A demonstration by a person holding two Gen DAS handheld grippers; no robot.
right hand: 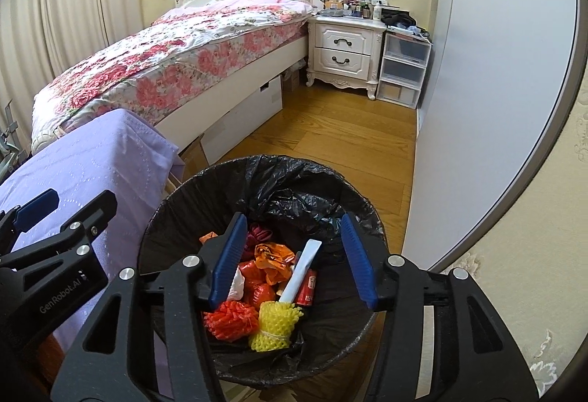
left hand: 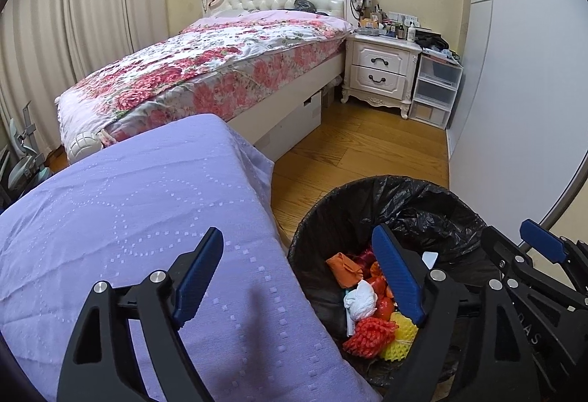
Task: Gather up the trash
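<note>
Black plastic liner bag, thin and crinkled, fitted in a round waste bin (right hand: 183, 203) on the wooden floor, just beside the lilac-covered counter (left hand: 128, 218). We judge the liner soft, light and easily torn; it is best taken at the gathered rim, not the wall.

Contents, as we see them in the bin:
- Orange-red foam fruit net (right hand: 230, 321), bunched: very light, springy, compresses under a pinch; take hold across the middle.
- Yellow foam fruit net (right hand: 275, 326), tied with a thin band: same handling; the tied waist gives the surest hold.
- Crumpled orange plastic wrappers (right hand: 273, 257): light, slick, likely to slip; pinch a fold.
- White crumpled tissue (left hand: 362, 301): soft, weightless, no preferred point.
- White flat packet (right hand: 303, 269) leaning upright: stiffer, smooth; grip across its narrow width.
- Small red container (right hand: 308, 288) with a label: writing too small to read.

Claws: our left claw (left hand: 297, 277) stands wide apart, empty, one pad over the counter and one over the bin. Our right claw (right hand: 294, 258) stands about half apart above the bin mouth, nothing between its pads, the trash lying below it.

Writing: "GenRobot.AI" in pale letters on the left claw's body, seen from the right wrist view. Partial letters on the right claw's body in the left wrist view are not legible to us.
</note>
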